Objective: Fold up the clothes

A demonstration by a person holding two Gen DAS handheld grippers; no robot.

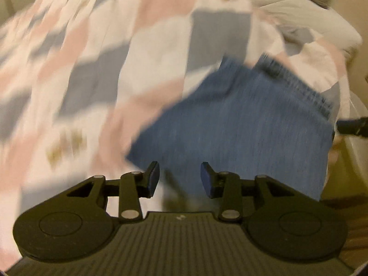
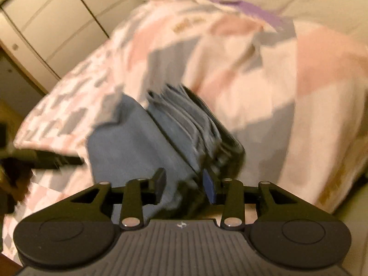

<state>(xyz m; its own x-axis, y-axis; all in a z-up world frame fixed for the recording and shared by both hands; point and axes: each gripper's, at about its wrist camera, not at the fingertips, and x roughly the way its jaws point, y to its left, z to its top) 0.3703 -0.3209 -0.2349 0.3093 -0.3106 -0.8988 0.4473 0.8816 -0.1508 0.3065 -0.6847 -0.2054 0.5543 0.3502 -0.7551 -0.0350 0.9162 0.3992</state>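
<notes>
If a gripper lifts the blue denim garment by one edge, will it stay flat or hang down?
The denim garment would likely droop: it already bends over the bed's patterned quilt. Its stacked folds look thick, so probably heavy and apt to unfold.

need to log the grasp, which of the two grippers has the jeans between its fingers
The right gripper: blue jeans fill the gap between its open fingers. The left gripper is open too, with blurred cloth ahead of its tips.

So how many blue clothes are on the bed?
1 that I can tell: blue jeans, folded, on the checked bedcover in front of both grippers. The right wrist view shows their stacked layers. More could be hidden; the pictures are blurry.
</notes>
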